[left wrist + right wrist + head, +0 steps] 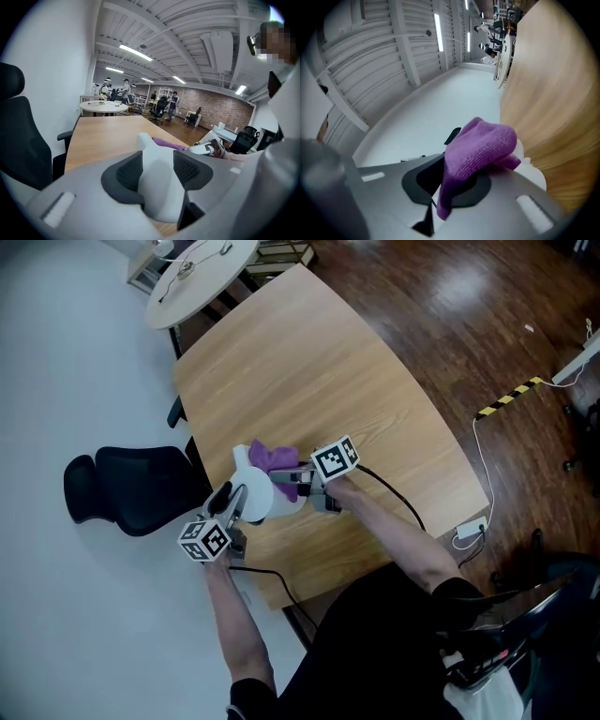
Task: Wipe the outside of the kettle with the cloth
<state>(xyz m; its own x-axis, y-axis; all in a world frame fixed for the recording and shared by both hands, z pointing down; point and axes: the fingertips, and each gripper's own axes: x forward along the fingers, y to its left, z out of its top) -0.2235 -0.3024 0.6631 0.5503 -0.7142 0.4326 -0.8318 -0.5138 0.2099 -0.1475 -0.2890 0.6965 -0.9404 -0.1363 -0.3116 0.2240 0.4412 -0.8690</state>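
- Two bare forearms reach out from a person in dark clothes at the bottom of the head view, each carrying a pair of tongs with a marker cube on it.
- The left tongs (158, 171) are part-way closed, and both dark pads press on a white rounded part of the kettle (258, 493), gripping it from the person's side.
- The kettle is on the near-left part of the bench (309, 362), close to its near edge. Its spout points away from the person.
- The right tongs (450, 183) come in from the kettle's right side and are clamped on a fold of the purple cloth (480, 145).
- The bunched cloth lies over the top of the kettle, on its far side.
- A black cable runs from each pair of tongs back toward the person.
- A black chair (131, 488) stands just left of the bench, beside the kettle.
- A strip of yellow-and-black tape (511, 397) lies on the dark wooden floor (450, 306) to the right of the bench.
- A round white table (202, 273) stands past the bench's far-left corner.
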